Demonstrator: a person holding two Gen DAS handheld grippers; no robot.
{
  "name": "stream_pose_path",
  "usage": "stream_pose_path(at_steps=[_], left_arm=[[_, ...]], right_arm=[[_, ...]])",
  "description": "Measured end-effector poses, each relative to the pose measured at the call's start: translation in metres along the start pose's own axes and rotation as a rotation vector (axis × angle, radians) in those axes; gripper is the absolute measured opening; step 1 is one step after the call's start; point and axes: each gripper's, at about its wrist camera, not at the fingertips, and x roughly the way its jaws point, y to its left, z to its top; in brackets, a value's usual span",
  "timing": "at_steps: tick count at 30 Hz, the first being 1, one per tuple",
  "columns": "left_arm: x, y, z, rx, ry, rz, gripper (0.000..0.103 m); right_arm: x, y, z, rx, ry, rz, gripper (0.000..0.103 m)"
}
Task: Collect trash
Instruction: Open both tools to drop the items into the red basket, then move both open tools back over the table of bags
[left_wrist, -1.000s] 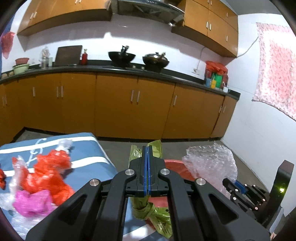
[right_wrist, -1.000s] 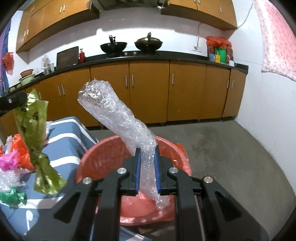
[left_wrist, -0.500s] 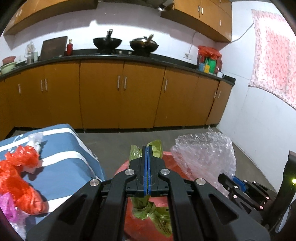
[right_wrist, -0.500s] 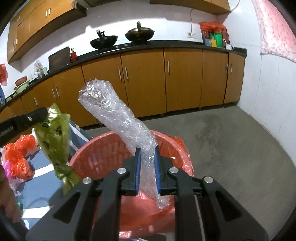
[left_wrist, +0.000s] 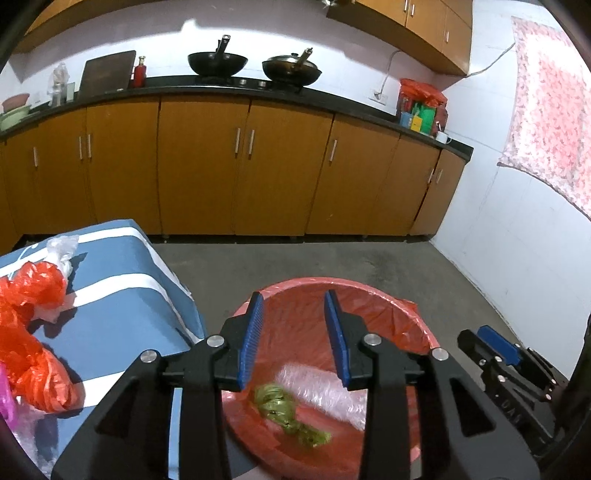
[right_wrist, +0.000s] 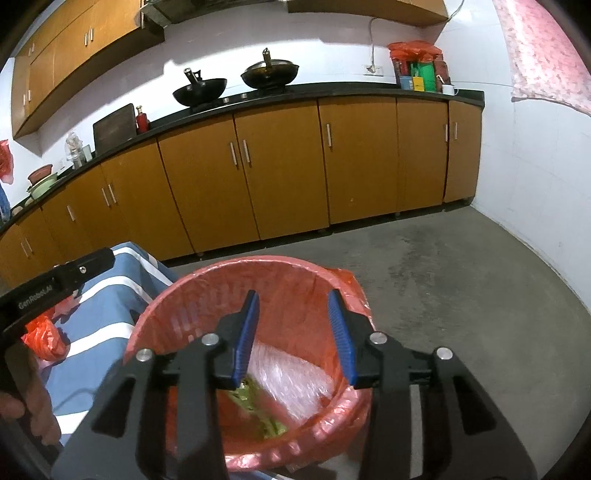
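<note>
Status: two pieces deposited, several remaining.

Left claw: spread above the red-lined bin, nothing between the pads. Jaws just opened; green wrapper released and now lying at the bottom of the bin.

Right claw: likewise spread above the same bin, nothing between the pads. Jaws just opened; bubble wrap released and now resting inside the bin, touching the green wrapper.

Done so far:
- Green wrapper binned.
- Bubble wrap binned.

Left to do, judged from the left wrist view:
- Crumpled red plastic bags on the desk, which is covered by a blue cloth with white stripes, just beside the bin.
- Clear plastic scrap at the far end of the red bags.
- Pink piece at the left edge of the frame, mostly cut off; probably another bag, not confirmable.
- Possibly more clear film near the lower left of the desk; view too dark and distorted to settle.

Estimated progress: partial; more pieces appear to lie on the desk than in the bin.

Next requirement, as a judgement: both claws empty and free, so return toward the desk and pick up the red bags nearest the bin. Thin crumpled film likely to compress and slip; pinch on a bunched part advised.
</note>
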Motion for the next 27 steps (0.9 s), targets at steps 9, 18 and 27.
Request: stream_pose_path(at_steps=[9, 18, 27], left_arm=[[-0.045, 0.030, -0.003, -0.015, -0.038, 0.076, 0.040], [-0.137, 0.096, -0.029, -0.071, -0.115, 0.231, 0.047], [-0.234, 0.181, -0.080, -0.109, -0.207, 0.589, 0.053]], right_arm=[[-0.017, 0.015, 0.002, -0.024, -0.014, 0.026, 0.041], [-0.046, 0.074, -0.009, -0.114, -0.020, 0.153, 0.043], [-0.081, 0.168, -0.041, -0.237, 0.003, 0.338, 0.044]])
